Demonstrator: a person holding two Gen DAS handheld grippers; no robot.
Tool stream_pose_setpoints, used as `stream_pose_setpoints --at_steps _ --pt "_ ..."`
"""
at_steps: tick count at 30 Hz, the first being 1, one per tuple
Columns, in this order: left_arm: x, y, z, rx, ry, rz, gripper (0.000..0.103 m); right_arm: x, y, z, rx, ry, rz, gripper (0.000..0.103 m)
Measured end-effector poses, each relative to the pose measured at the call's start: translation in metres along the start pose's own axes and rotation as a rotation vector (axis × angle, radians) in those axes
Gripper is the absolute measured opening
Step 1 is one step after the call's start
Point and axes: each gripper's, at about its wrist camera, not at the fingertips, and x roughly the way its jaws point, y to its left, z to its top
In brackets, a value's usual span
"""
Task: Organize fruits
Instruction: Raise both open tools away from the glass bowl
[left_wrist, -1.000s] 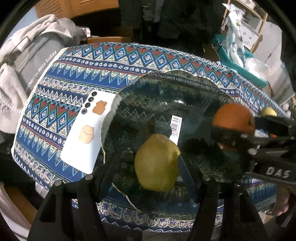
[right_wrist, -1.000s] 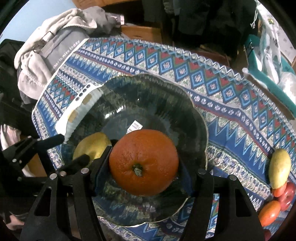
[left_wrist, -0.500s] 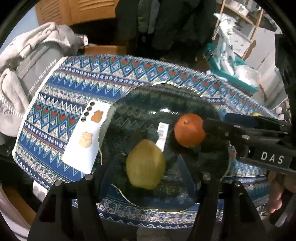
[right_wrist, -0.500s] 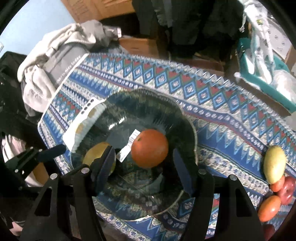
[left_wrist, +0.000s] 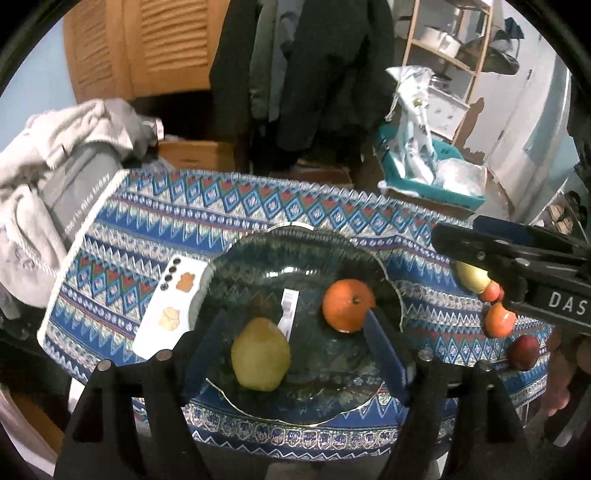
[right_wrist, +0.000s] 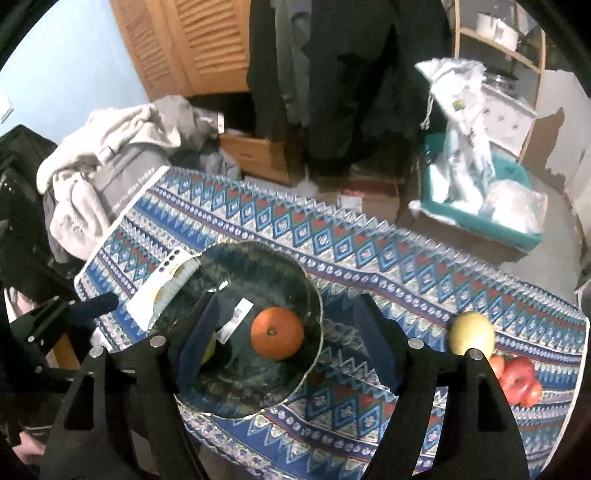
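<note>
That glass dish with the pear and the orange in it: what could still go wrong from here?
The orange and pear lie loose in the glass dish; a bump could roll them. The dish's near rim sits close to the table's front edge, so a knock might tip it off. The white phone lies partly under the dish's rim and could be dragged. More fruit waits at the far right edge.

Louvred wooden doors (left_wrist: 147, 44) at back, blue wall (right_wrist: 66, 62) left. Dark coats (left_wrist: 317, 66) hanging centre. Wooden shelf (left_wrist: 465, 51) right. Teal basket (right_wrist: 480, 206) on floor. Patterned tablecloth (left_wrist: 258, 206); grey clothes (left_wrist: 66, 147) heaped left.
</note>
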Motion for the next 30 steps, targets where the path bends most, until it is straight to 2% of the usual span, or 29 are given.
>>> stream_pose_setpoints --at_steps 9,11,14,30 --pt "-0.028 -0.018 0.010 0.046 -0.071 0.001 0.081 -0.049 -0.011 -0.002 -0.013 -0.082 -0.034 0.080" --pt "-0.034 -0.022 0.012 0.055 -0.085 -0.002 0.085 -0.058 -0.015 -0.003 -0.006 -0.098 -0.040 0.082" --pt "-0.042 -0.029 0.014 0.067 -0.109 -0.010 0.086 -0.067 -0.020 -0.005 0.005 -0.112 -0.043 0.082" --pt "-0.067 -0.072 0.019 0.144 -0.158 -0.073 0.087 -0.111 -0.053 -0.031 0.002 -0.168 -0.105 0.085"
